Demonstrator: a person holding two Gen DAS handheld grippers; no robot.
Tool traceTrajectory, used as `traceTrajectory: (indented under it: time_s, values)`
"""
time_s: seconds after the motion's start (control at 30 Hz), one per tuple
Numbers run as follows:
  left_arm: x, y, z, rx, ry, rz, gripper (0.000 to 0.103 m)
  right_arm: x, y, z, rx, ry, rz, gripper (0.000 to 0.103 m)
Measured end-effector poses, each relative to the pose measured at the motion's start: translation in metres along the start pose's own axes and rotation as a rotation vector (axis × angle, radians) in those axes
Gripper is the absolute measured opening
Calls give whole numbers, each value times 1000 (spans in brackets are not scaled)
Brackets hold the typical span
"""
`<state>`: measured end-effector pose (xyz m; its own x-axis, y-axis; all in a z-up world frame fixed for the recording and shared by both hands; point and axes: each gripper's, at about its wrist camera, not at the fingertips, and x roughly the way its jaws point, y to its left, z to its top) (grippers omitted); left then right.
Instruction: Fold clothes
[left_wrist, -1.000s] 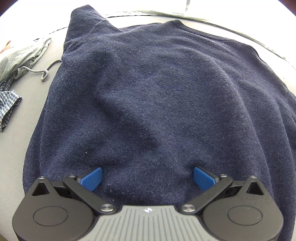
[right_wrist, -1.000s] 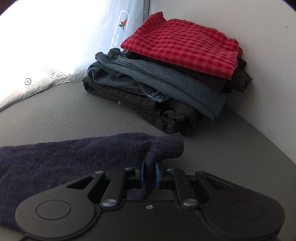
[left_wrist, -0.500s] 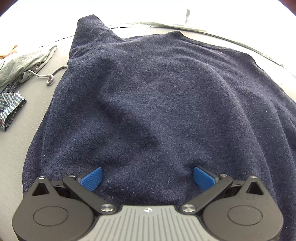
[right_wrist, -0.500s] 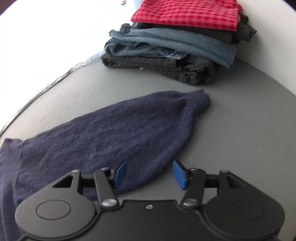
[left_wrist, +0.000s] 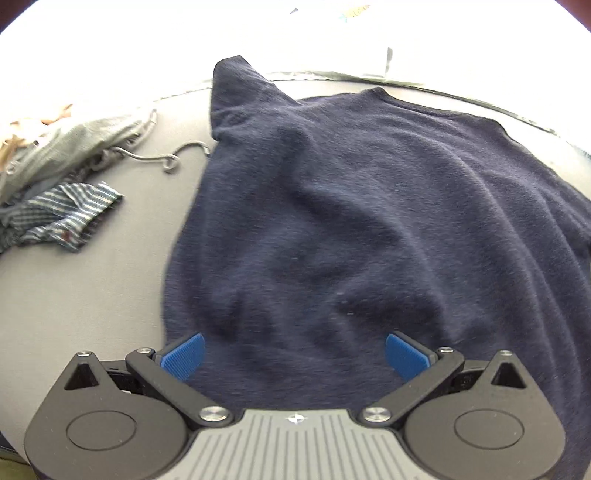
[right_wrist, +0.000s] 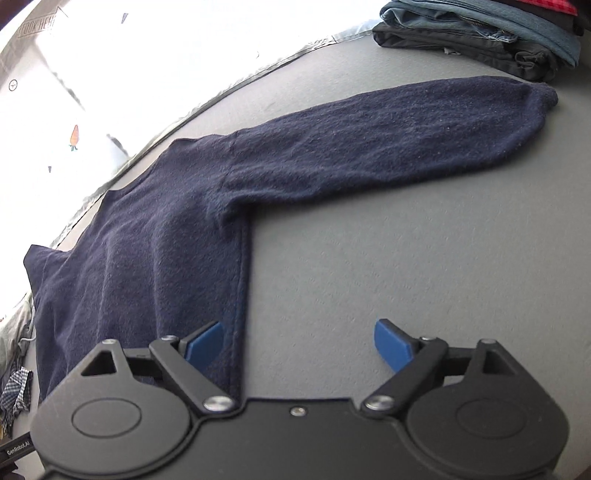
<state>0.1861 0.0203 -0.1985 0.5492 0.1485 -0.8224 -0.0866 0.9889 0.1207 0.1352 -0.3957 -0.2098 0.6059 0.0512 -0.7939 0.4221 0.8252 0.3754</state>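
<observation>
A navy blue sweater (left_wrist: 354, 221) lies spread flat on the grey surface (left_wrist: 81, 295). My left gripper (left_wrist: 294, 354) hovers open over its lower body, with cloth below the blue pads but not pinched. In the right wrist view the same sweater (right_wrist: 155, 258) shows its right side, and one long sleeve (right_wrist: 388, 144) stretches out to the right. My right gripper (right_wrist: 297, 343) is over the sweater's side edge. Its jaws are opening wide, with nothing gripped between them. The left pad (right_wrist: 205, 341) stands above the cloth's edge, the right pad over bare surface.
A pile of unfolded clothes (left_wrist: 55, 177) with grey and striped fabric lies at the left, a loose cord (left_wrist: 162, 157) beside it. A stack of folded clothes (right_wrist: 491, 40) with jeans and dark trousers sits at the back right, near the sleeve's cuff. White bedding (right_wrist: 92, 74) borders the far edge.
My right gripper let go of the sleeve's cuff, opened wide and drew back to the sweater's side edge. The left gripper shifted right, so the sweater's left edge and the clothes pile came into view.
</observation>
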Motion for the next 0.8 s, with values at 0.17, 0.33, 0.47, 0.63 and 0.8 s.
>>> traceTrajectory:
  time_s: [0.17, 0.33, 0.47, 0.63, 0.8]
  values:
    - [-1, 49, -6, -75, 18, 13, 103, -7, 19, -24, 18, 34, 47, 89]
    - [15, 82, -5, -178, 50, -29, 103, -14, 33, -43, 24, 76, 104, 76]
    - [29, 85, 1, -172, 62, -92, 97, -14, 45, -56, -21, 108, 91, 66]
    - [31, 71, 2, -108, 23, -120, 55, -11, 64, -66, -153, 123, -3, 27]
    - [19, 61, -2, -76, -2, -101, 11, -11, 55, -63, -96, 125, 37, 10]
